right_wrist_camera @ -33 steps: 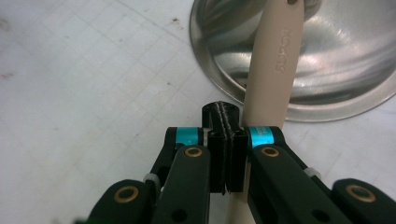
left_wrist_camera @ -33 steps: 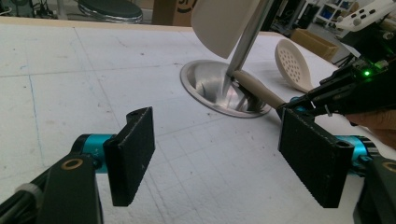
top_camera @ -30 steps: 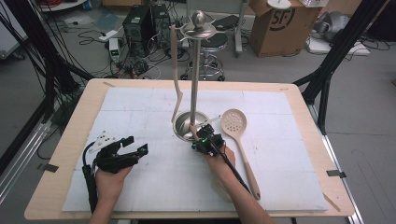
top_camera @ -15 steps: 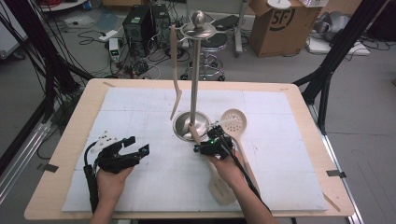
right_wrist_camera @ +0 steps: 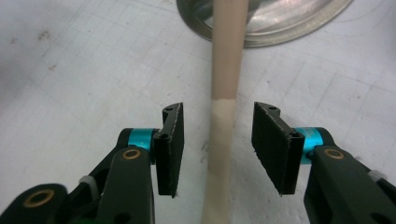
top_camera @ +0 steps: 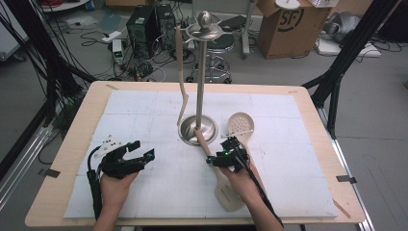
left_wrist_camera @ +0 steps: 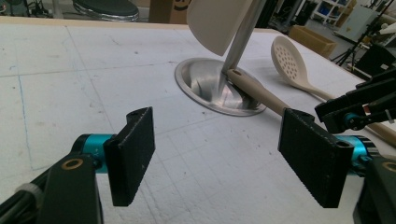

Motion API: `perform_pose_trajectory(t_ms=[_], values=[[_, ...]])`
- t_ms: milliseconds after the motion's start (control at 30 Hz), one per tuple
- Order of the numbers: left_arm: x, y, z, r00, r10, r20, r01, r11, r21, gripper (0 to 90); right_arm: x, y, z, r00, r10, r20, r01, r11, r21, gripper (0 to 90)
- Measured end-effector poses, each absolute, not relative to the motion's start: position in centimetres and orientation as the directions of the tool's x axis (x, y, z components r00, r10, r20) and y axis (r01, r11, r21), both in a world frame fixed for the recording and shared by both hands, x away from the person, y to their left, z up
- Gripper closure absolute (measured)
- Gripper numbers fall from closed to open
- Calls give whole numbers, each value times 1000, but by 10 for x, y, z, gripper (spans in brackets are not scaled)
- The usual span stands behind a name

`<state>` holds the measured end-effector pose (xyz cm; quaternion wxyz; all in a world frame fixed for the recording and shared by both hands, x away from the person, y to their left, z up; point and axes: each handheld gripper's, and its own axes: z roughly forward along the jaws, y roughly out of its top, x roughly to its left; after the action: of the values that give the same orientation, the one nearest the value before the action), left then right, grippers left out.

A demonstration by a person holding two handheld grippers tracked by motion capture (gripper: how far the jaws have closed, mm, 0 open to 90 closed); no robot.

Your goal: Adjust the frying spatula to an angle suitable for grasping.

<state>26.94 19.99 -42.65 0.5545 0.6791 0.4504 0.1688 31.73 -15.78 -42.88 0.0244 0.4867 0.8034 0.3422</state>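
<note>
The spatula (top_camera: 217, 166) lies flat on the white tabletop (top_camera: 144, 115), its long axis running from the stand's base toward the person: the handle tip with its hole rests on the rim of the steel base (top_camera: 198, 131), touching the pole (top_camera: 202, 82), and the broad blade points back to the near edge, beside the right forearm. In the right claw view the handle (right_wrist_camera: 223, 116) runs straight up between the two pads. The right claw (top_camera: 230, 155) has just been opening; its pads stand clear on either side of the handle, not pressing it. The left claw (top_camera: 137, 155) hovers wide open over bare tabletop, well apart from the spatula. A slotted spoon (top_camera: 240, 126) lies just right of the base, bowl away from the person. Another utensil (top_camera: 181, 72) hangs from the stand's top ring.
</note>
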Motion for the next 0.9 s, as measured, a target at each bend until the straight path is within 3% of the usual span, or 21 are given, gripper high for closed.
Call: perform_pose_trajectory(t_ms=[900], values=[[269,200,-427,538,799,-269,424,20,905,277,305,-149,-436,-496,825,270,765,268,585,517]])
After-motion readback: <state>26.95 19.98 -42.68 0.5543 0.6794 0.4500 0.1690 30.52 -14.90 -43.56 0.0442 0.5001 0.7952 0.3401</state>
